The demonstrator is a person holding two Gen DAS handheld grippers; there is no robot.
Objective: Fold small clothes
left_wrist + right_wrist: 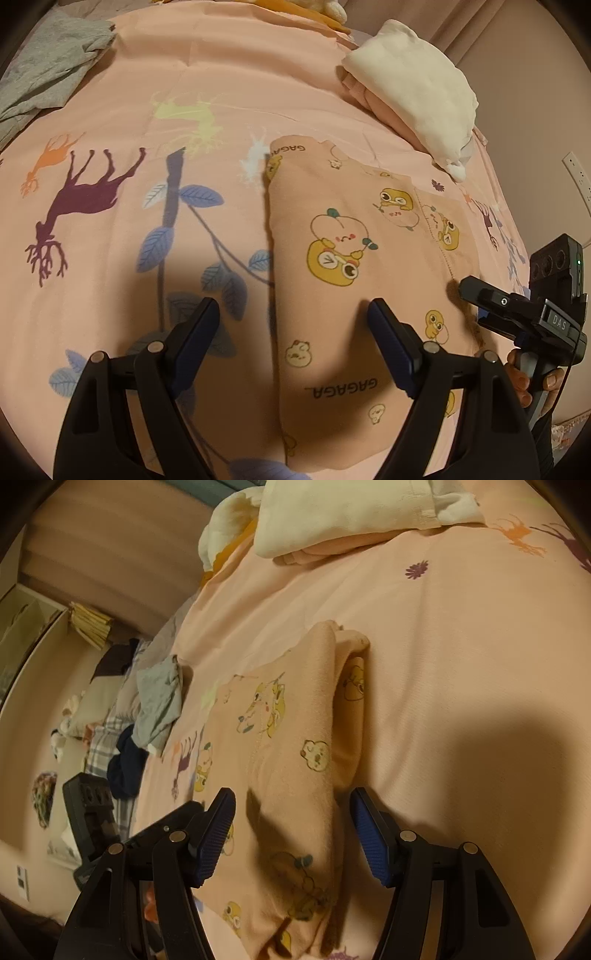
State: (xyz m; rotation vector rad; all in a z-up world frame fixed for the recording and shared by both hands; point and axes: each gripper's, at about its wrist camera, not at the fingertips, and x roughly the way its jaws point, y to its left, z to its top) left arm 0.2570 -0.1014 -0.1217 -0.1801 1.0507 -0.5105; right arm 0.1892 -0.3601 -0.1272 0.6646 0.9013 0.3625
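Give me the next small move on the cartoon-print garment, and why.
Probably lower both grippers onto the near end of the cartoon-print garment and close. The left gripper is open over its left folded edge, the right gripper is open over its right fold, and neither grips cloth yet. It lies as a long strip on the bedsheet, so a crosswise fold looks due.

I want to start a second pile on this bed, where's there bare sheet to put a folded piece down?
Most room: the pink printed bedsheet between the grey crumpled garment and the peach cartoon-print garment. A narrower strip lies between that peach garment and the folded cream and pink stack. It is crowded near both open grippers, left and right.
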